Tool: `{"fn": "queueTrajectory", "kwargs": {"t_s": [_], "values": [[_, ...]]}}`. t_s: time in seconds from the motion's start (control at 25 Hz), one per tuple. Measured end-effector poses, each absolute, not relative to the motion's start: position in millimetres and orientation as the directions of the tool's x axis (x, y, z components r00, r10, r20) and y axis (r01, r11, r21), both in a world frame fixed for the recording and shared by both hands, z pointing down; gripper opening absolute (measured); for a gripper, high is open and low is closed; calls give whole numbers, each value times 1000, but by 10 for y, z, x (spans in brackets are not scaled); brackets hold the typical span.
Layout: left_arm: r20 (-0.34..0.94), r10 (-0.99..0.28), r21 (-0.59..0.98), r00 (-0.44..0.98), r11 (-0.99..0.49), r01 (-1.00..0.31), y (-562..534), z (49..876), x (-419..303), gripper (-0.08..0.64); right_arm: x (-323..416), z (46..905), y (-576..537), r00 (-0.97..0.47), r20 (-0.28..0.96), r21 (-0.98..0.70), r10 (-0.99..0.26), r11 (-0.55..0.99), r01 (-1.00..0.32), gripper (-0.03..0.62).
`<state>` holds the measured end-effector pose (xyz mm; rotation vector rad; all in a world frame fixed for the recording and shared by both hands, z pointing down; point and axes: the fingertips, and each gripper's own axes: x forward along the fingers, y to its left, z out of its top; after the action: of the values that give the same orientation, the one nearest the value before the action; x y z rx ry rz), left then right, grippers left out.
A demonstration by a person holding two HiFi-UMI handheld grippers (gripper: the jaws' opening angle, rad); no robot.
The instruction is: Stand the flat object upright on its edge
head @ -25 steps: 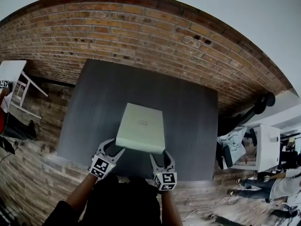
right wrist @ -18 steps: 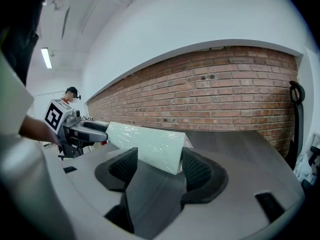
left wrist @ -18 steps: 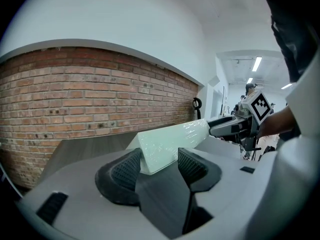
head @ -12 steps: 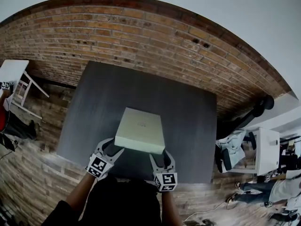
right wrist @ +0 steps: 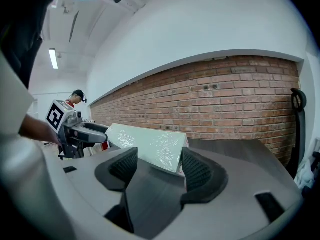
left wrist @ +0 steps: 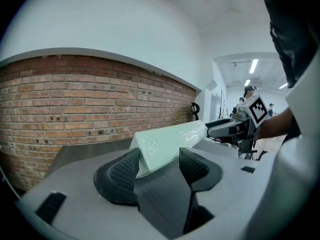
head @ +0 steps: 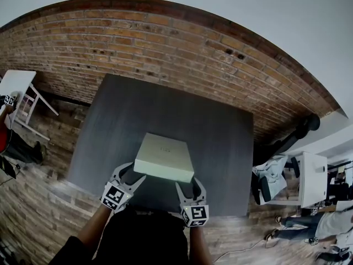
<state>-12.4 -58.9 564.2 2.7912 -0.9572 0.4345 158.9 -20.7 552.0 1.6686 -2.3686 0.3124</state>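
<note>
A flat pale green box (head: 164, 158) wrapped in clear film sits tilted on the dark grey table (head: 220, 142), its near edge raised and its far edge down. My left gripper (head: 131, 173) is at the near left corner and my right gripper (head: 187, 183) at the near right corner. In the left gripper view the box's corner (left wrist: 167, 140) pokes between the jaws of the left gripper (left wrist: 159, 165), which have just been opening; only the left pad touches it. In the right gripper view the box (right wrist: 150, 145) lies between the spread jaws of the right gripper (right wrist: 156, 167), against the right pad.
A brick wall (head: 165, 43) runs along the far side of the table. A white table (head: 14, 84) stands at the left; white furniture and seated people (head: 309, 175) are at the right. The table's near edge (head: 160, 206) is just under my grippers.
The box's near edge has come up and the box tilts more steeply. Both grippers have risen a little with it.
</note>
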Motion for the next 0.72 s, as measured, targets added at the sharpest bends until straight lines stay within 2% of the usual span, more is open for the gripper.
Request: {"fn": "queueTrajectory", "kwargs": {"t_s": [0.72], "values": [[290,-596,37,748,-774,-632,-502,5539,-160,242,1568,5430,-131,-319,286,31,-904,341,-940,257]]}}
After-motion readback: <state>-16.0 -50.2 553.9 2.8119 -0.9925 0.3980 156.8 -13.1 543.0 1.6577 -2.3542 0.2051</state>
